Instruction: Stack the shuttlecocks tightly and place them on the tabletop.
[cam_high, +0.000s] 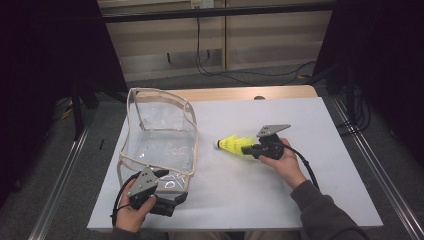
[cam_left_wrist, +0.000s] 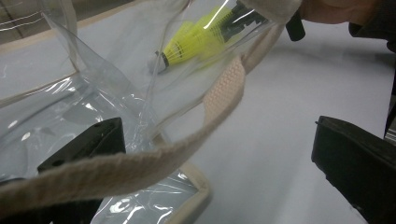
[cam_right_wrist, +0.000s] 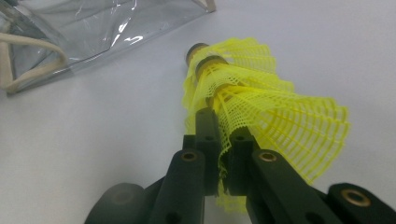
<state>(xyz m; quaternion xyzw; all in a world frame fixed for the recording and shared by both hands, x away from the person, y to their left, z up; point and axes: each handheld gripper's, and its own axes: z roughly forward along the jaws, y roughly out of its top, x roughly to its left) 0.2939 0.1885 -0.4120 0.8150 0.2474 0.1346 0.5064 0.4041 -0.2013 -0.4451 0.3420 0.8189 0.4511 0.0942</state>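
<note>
— How do my hands sit?

— Your right gripper (cam_high: 253, 148) lies low over the table (cam_high: 325, 150), pointing left, jaws pinched on the skirts of the nested yellow shuttlecocks (cam_right_wrist: 261, 107), just right of the bag. Your left gripper (cam_high: 172, 200) rests at the clear bag's (cam_high: 160, 135) near edge, jaws wide apart astride its beige strap (cam_left_wrist: 140, 163).

— And the bag?

— Open-topped, upright; I can't make out anything inside.

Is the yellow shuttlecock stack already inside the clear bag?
No, the right gripper holds the shuttlecock stack outside the clear bag.
</note>
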